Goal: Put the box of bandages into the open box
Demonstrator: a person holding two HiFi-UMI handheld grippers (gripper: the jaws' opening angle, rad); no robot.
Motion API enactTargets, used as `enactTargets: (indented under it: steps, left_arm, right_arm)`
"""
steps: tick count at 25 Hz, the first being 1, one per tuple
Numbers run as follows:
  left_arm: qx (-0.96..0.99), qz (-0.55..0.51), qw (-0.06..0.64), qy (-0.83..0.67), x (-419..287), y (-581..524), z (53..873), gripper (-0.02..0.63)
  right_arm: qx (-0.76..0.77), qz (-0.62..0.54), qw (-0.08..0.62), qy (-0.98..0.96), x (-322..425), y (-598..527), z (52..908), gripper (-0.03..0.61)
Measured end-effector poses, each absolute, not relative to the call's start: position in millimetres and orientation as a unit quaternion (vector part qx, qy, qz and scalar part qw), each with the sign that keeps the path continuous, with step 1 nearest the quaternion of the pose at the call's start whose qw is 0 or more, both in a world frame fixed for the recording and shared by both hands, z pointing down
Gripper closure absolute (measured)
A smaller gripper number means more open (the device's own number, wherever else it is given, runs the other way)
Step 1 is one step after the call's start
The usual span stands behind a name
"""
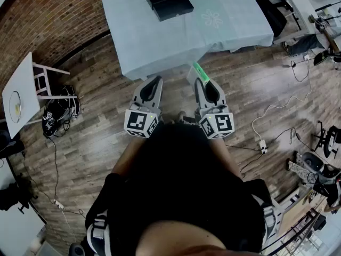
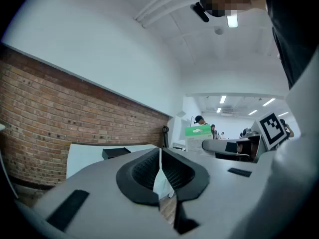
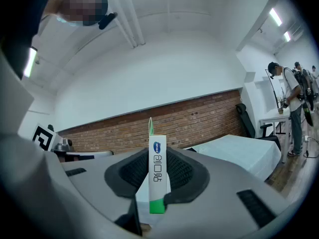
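Right tongs (image 3: 157, 156) clamped on the box of bandages (image 3: 157, 183): white, green end, upright between the pads. Box is held in the air above the wood floor (image 1: 96, 127), just short of the surface (image 1: 160, 41). Left tongs (image 2: 160, 153) pressed together, nothing between them, beside the right. Black open box (image 1: 169, 1) sits on the surface's far side, well apart from both tongs.
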State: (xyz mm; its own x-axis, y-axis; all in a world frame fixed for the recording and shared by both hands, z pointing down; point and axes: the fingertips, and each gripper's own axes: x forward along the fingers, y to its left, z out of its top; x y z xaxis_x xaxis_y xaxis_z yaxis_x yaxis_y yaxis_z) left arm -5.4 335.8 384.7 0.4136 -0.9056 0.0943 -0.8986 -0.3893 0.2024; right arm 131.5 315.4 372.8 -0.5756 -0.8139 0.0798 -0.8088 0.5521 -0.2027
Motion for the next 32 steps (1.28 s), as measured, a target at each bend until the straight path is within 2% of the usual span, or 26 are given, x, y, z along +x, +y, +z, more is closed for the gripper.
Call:
enactTargets:
  steps: [16,32]
  left_arm:
    - [0.835,-0.016,0.110,-0.539,-6.9,339.8,385.5,0.572]
    - [0.836,-0.025,0.113,-0.536,-85.2,333.0,391.8,0.572]
  right_arm:
    - [-0.440,-0.117,0.032,0.890,122.6,310.6,373.6,0.474]
    - [-0.467,-0.097,0.011,0.879,55.7,301.9,381.3,0.474]
